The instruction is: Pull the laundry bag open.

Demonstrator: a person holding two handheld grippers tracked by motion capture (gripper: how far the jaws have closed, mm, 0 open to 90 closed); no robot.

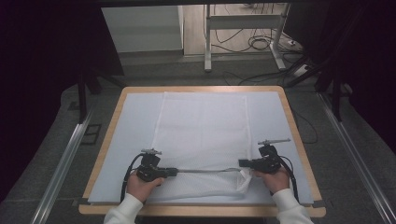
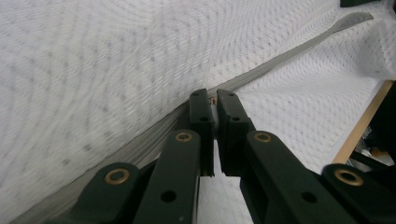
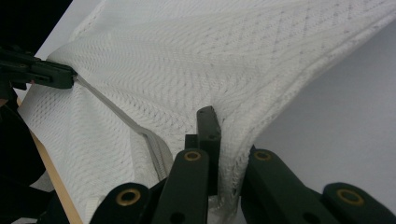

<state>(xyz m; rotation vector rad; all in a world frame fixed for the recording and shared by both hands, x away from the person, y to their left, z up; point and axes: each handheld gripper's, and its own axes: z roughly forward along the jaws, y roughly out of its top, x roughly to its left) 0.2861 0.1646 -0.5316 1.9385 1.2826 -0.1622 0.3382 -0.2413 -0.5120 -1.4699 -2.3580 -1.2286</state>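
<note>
Near the front edge of the tabletop (image 1: 102, 154), the white cover (image 1: 201, 126) is pinned at its corner by the closed right gripper (image 1: 241, 163) while the zipper pull (image 2: 213, 100) is pinched by the closed left gripper (image 1: 174, 171), so tension is best kept along the zipper (image 1: 205, 170) as it is drawn.
</note>
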